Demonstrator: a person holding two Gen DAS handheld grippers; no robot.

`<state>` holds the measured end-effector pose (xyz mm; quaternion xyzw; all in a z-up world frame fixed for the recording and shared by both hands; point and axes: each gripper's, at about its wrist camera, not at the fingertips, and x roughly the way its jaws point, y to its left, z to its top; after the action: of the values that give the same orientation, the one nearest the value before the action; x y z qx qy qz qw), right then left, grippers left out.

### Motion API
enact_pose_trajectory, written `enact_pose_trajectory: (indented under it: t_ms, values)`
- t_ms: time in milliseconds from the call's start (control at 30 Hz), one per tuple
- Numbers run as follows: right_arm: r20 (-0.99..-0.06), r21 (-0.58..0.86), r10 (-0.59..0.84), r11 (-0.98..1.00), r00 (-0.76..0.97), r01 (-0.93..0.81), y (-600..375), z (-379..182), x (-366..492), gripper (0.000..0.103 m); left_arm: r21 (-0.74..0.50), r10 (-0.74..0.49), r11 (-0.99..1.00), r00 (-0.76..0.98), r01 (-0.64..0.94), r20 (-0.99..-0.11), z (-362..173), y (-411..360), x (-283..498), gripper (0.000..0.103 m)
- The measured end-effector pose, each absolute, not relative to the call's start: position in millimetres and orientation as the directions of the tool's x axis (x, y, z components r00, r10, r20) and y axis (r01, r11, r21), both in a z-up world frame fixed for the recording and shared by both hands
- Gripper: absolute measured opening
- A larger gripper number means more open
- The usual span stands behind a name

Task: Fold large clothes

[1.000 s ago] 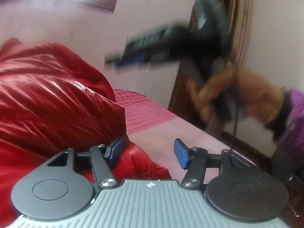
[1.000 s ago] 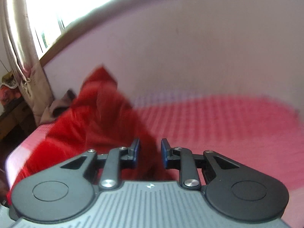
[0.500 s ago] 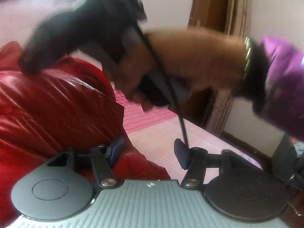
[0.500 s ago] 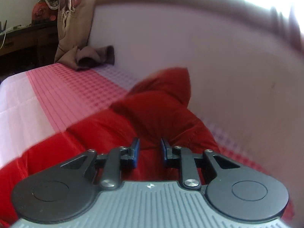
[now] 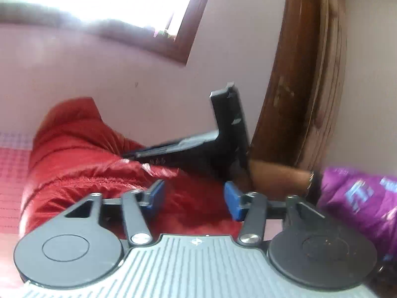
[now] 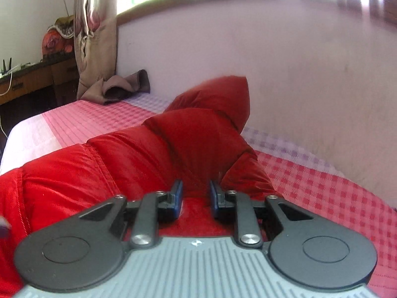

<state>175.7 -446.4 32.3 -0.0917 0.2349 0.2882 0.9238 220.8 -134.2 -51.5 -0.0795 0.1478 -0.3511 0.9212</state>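
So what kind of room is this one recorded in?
Most likely a bedroom in a home: a red padded jacket lies on a bed with a pink checked sheet, with a curtained window and a wooden desk behind.

Left tool [image 5: 193, 200], jaws just narrowing, nothing between them; right tool [image 6: 196, 198] nearly closed, pads apart, gripped by a bare hand [image 5: 275, 177].

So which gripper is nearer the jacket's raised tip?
Right. The right gripper is over the red jacket, just short of the raised tip; the left gripper, jaws just closing with nothing pinched, is farther back behind it.
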Motion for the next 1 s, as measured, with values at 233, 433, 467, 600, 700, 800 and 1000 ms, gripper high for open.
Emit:
enact_pose_trajectory:
  t_ms: [233,433,467,600,700,800,1000]
  values:
    - [-0.484,-0.032,0.501,0.809,0.717,-0.587,-454.7,22.0,182.6,0.021,-0.216,-0.694,0.72,0.68,0.66,-0.235,-68.4,-144.3,231.7,0.054]
    - [-0.423,-0.033,0.49,0.832,0.762,-0.554,-437.1,3.7,187.9,0.021,-0.191,-0.704,0.709,0.663,0.679,-0.255,-64.7,-152.6,225.4,0.054]
    - [-0.415,-0.026,0.491,0.835,0.766,-0.549,-437.1,1.1,188.4,0.021,-0.186,-0.705,0.707,0.661,0.682,-0.257,-66.2,-153.2,222.6,0.054]
    - [-0.383,-0.027,0.483,0.846,0.787,-0.533,-434.5,-8.7,188.7,0.021,-0.18,-0.709,0.702,0.651,0.689,-0.27,-70.9,-156.9,223.5,0.055]
    - [-0.368,0.0,0.491,0.849,0.789,-0.528,-431.0,-15.2,195.7,0.021,-0.178,-0.709,0.701,0.649,0.691,-0.275,-73.6,-158.5,222.5,0.054]
    - [-0.372,0.005,0.49,0.85,0.788,-0.526,-425.2,-15.7,201.1,0.021,-0.169,-0.707,0.702,0.65,0.692,-0.278,-77.6,-160.1,222.1,0.055]
    - [-0.417,0.002,0.473,0.855,0.777,-0.519,-411.8,4.6,206.7,0.023,-0.151,-0.697,0.707,0.646,0.69,-0.311,-73.8,-168.9,225.7,0.057]
